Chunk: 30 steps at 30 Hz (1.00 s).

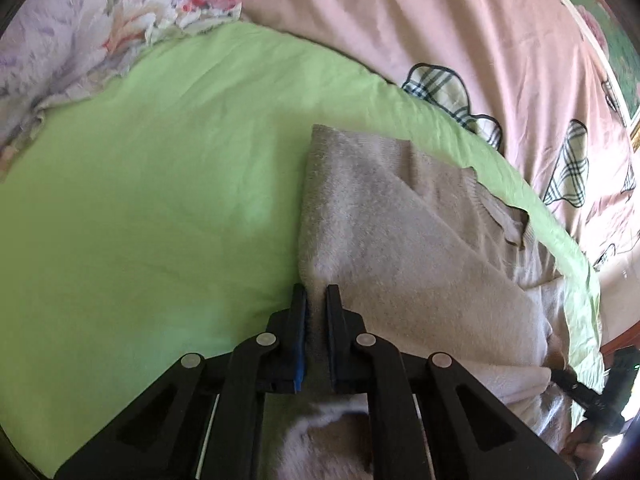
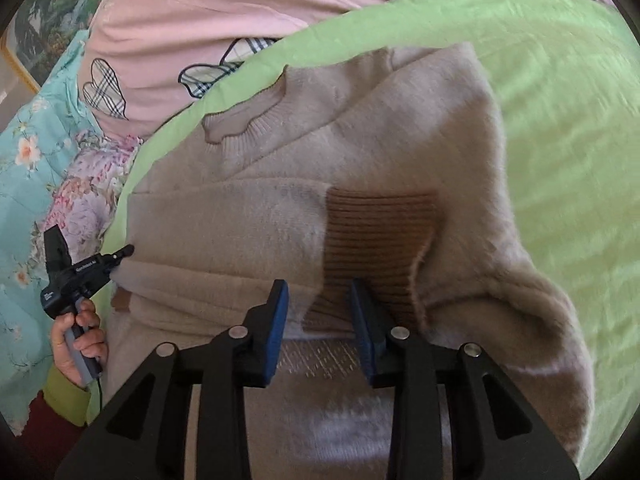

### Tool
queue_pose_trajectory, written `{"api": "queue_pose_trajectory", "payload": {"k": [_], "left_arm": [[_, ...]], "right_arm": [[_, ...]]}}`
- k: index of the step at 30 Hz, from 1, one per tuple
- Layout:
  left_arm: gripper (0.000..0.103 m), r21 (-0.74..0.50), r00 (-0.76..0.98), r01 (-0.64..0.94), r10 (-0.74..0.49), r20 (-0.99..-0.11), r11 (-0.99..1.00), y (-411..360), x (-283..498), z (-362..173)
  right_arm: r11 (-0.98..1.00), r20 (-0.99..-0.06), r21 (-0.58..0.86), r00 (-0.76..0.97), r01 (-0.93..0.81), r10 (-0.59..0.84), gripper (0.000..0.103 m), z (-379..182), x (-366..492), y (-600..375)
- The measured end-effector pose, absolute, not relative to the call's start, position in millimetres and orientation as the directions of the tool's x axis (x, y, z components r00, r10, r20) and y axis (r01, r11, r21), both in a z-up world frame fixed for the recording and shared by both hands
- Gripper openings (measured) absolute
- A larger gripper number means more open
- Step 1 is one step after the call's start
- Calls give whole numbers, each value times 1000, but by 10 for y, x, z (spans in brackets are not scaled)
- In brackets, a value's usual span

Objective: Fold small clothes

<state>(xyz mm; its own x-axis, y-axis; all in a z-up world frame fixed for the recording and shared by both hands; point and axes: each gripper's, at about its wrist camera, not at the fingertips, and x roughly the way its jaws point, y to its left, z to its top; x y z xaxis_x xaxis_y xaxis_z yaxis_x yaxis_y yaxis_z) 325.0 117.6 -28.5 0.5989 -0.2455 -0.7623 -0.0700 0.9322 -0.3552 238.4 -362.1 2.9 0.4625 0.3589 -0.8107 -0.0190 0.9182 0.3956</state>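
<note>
- Your left tongs (image 1: 316, 294) are pressed nearly together and pinch the near edge of the beige sweater (image 1: 400, 240); a strip of its fabric runs between the two blue-padded fingers (image 1: 299, 344).
- From the left wrist camera, the sweater spreads forward and to the right of those tongs, its left edge running straight ahead from the pinch point.
- The sweater lies partly folded on the green sheet (image 1: 160, 200) of the bed, with a sleeve laid diagonally across the body and the ribbed collar (image 2: 240, 128) at the far end.
- Your right tongs (image 2: 318, 292) stand spread apart over the sweater, pinching nothing; whether the tips touch the fabric cannot be told.
- The brown ribbed cuff (image 2: 380, 232) lies just ahead of the right tongs, its lower part reaching between the two fingers.
- In the right wrist camera, your left hand (image 2: 78, 344) grips its tool at the sweater's left edge, tips against the cloth.
- Beyond the green sheet lie a pink quilt (image 1: 440, 20) with plaid patches and a floral blanket (image 1: 80, 20).
- A turquoise floral cloth (image 2: 36, 152) lies to the left of the sheet in the right wrist camera.
</note>
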Motion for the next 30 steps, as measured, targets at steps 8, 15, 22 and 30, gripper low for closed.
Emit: {"api": "queue_pose_trajectory", "payload": {"k": [8,15,22,30], "left_arm": [[15,-406,604,-20,-313,-733,914,1069,2221,0],[24,-376,565,0,-310,-765,927,1003,1094,-72],[34,-426,478,25,-385,-789,904,1005,278,-246],[47,-400,465,39,-371,-803,916,1018,-209,-281]], "right_arm": [[909,-742,415,563,-38,362,50,572,1705,-3741],[896,-718,444,593,-13,364,51,653,989,-3829],[885,-718,465,581,-11,384,51,626,488,-3971],[892,-730,451,562,-30,389,53,716,74,-4150]]}}
